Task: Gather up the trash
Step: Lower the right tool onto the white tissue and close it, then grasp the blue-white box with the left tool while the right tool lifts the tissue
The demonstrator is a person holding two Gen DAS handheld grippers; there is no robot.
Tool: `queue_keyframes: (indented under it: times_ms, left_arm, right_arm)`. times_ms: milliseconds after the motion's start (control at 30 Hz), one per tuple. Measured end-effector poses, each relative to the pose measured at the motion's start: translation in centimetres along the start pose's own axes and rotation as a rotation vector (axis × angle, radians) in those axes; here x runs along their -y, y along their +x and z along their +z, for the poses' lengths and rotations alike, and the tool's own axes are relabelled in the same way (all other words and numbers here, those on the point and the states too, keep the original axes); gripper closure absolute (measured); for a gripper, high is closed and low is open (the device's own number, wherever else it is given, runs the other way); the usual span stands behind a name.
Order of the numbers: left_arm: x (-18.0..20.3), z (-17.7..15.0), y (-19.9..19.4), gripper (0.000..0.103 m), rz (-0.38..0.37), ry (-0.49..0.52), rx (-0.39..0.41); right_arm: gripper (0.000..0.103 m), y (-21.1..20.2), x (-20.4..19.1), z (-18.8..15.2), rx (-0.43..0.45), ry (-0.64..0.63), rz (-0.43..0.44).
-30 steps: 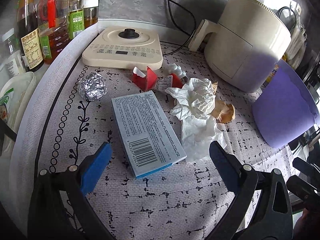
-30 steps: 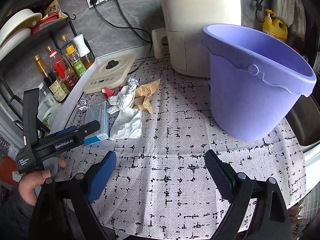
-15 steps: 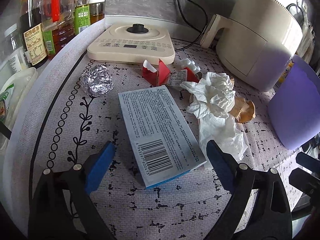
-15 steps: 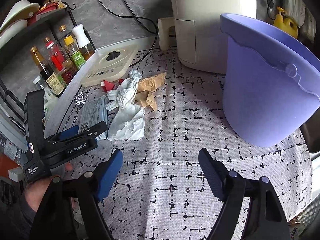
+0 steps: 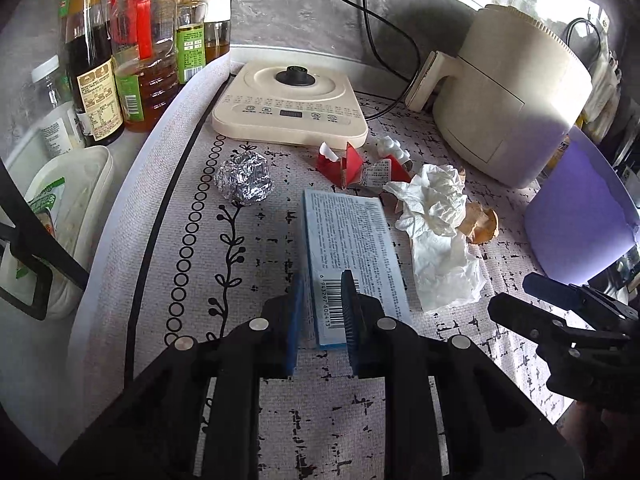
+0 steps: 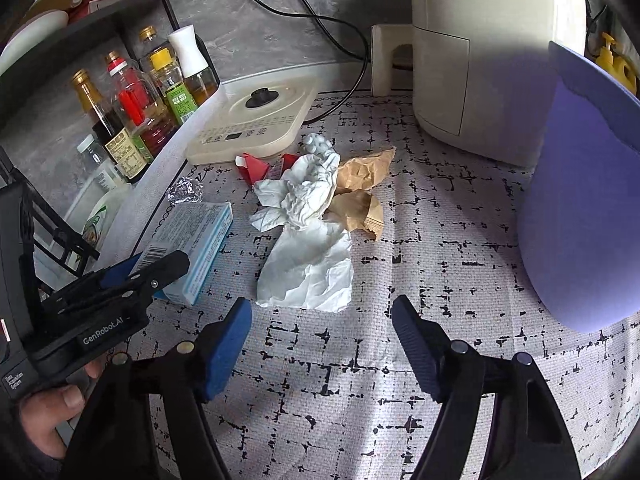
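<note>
The woven grey-white table mat with black cracked lines (image 6: 400, 360) looks like coarse, matt cloth. On its left the crumpled silver foil ball (image 5: 245, 178) is shiny creased metal. Near it the flat pale-blue printed cardboard box (image 5: 352, 248) has a smooth, faintly glossy face. The crumpled white tissue paper (image 6: 308, 264) is soft and matt; the brown paper scraps (image 6: 360, 184) are wrinkled. At right, the lilac plastic bucket (image 6: 580, 208) is smooth and semi-matt. The far cream air fryer (image 5: 512, 92) is smooth satin plastic.

Blue box (image 5: 352, 248) tilted beside crumpled tissue (image 5: 436, 224)
</note>
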State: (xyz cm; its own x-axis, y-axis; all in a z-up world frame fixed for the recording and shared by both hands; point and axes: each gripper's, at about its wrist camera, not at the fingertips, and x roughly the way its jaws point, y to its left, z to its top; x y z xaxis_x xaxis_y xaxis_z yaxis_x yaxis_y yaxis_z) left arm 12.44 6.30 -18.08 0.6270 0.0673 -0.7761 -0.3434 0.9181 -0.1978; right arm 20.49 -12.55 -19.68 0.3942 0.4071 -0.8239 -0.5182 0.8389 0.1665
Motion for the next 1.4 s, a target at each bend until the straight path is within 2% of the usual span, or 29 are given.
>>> queue_keyframes:
  times_ms: [133,200,233,267,300,333,633,800,867,900,933,967,1067,1133,1400]
  left_arm:
    - [-1.0,0.7,-1.0,0.085,0.022,0.017,-0.010]
    - [-1.3,1.0,-1.3,0.083,0.012,0.012,-0.020]
    - [-1.4,1.2,-1.5,0.074,0.009,0.012,-0.022]
    - [-1.3,1.3,-1.7,0.066,0.010,0.016,-0.018]
    - [-1.1,1.4,-1.9,0.050,0.012,0.024,-0.006]
    - [-0.9,1.4,-2.1,0.039,0.010,0.033,0.006]
    - [2.0,0.7,0.7,0.019,-0.049,0.091,-0.045]
    - [3.7,-0.5,3.3,0.016,-0.023,0.138,-0.114]
    - [3.9,-0.9,3.9,0.016,-0.006,0.140,-0.128]
    - [4.0,-1.1,4.1,0.020,0.004,0.140,-0.130]
    - [4.2,-1.2,4.1,0.032,0.030,0.152,-0.122]
    - [4.4,-1.2,4.0,0.038,0.050,0.171,-0.122]
    - [4.2,-0.6,3.5,0.038,0.016,0.153,-0.129]
    - [4.4,0.0,2.4,0.039,0.035,0.167,-0.097]
    - [5.2,3.1,-2.9,0.039,-0.005,0.160,0.028]
  right_arm:
    - [0.034,1.6,-0.9,0.3,0.011,-0.003,0.001]
    - [0.039,2.7,-0.9,0.4,-0.001,0.030,0.010]
    - [0.049,3.2,-0.9,0.4,-0.008,0.041,0.008]
    - [0.073,3.7,-1.0,0.4,-0.019,0.041,-0.006]
    - [0.089,4.2,-1.0,0.3,-0.036,0.042,-0.011]
    - [0.101,4.5,-0.9,0.2,-0.050,0.053,0.000]
    - [0.102,2.2,0.2,-1.2,-0.019,0.093,0.002]
    - [0.102,0.5,1.0,-1.7,-0.002,0.112,0.010]
    - [0.102,-0.3,1.3,-1.7,0.012,0.116,0.009]
    - [0.102,-0.6,1.4,-1.6,0.019,0.118,0.008]
    - [0.102,-1.0,1.5,-1.5,0.026,0.118,0.006]
    - [0.102,-1.4,1.6,-1.4,0.033,0.118,0.005]
    - [0.102,-2.5,1.7,-1.0,0.050,0.108,0.004]
    - [0.102,-3.4,1.6,-0.7,0.067,0.101,0.005]
    - [0.102,-7.2,2.1,1.0,0.148,0.100,0.009]
